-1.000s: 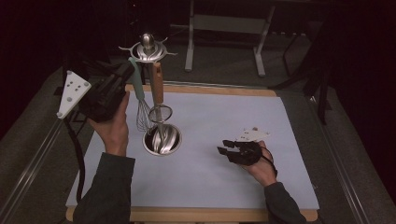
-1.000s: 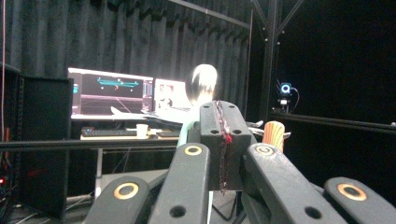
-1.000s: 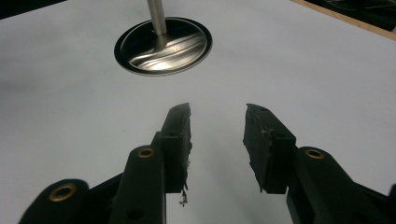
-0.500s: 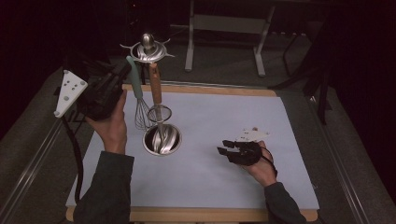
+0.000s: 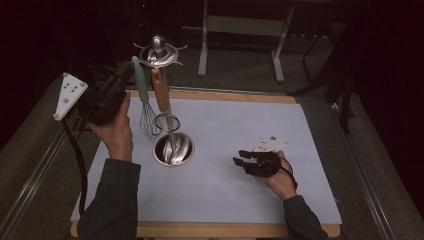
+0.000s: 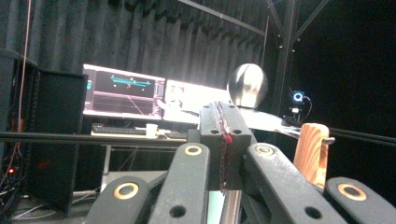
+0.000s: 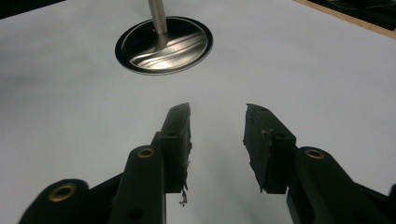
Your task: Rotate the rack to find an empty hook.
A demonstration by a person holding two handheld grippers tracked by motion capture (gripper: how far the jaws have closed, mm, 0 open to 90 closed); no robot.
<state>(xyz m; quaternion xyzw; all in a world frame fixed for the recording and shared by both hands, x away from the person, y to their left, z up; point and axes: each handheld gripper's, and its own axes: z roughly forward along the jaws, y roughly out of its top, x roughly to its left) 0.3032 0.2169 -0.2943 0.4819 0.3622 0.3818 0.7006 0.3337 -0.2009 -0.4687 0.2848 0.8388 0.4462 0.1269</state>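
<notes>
One utensil is mid-transfer: left gripper (image 5: 125, 80) is pinching the mint-handled wire whisk (image 5: 145, 107) at the steel stand's (image 5: 172, 149) 9 o'clock, not yet hanging; right gripper (image 7: 217, 128) is idling spread.

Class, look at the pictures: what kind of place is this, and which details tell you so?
Probably a lab or recording studio, not a kitchen: black curtains ring the space, lit computer monitors stand behind, and the utensil stand sits on a bare white work table.
</notes>
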